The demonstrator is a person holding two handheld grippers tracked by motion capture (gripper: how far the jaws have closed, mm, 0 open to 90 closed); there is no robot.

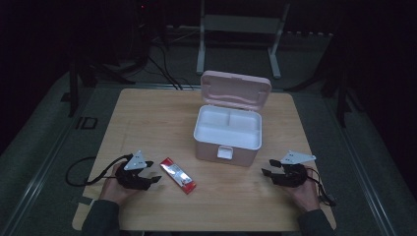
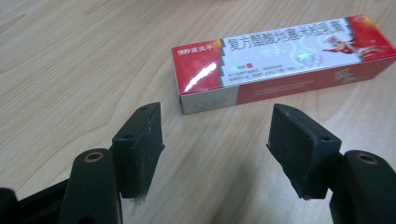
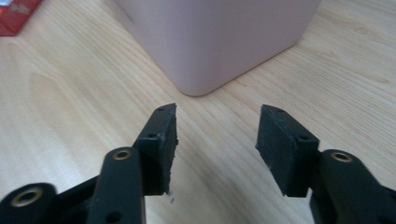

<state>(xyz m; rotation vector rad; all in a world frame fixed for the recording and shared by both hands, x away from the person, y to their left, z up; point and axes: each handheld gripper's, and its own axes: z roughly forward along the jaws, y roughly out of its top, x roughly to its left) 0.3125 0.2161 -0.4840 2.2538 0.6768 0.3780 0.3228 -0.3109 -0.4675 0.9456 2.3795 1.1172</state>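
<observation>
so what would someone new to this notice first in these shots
Probably the pink box standing mid-table with its lid flipped up, showing a white tray inside. Next, the red and white carton lying flat near the front edge, just ahead of the open left gripper.
</observation>
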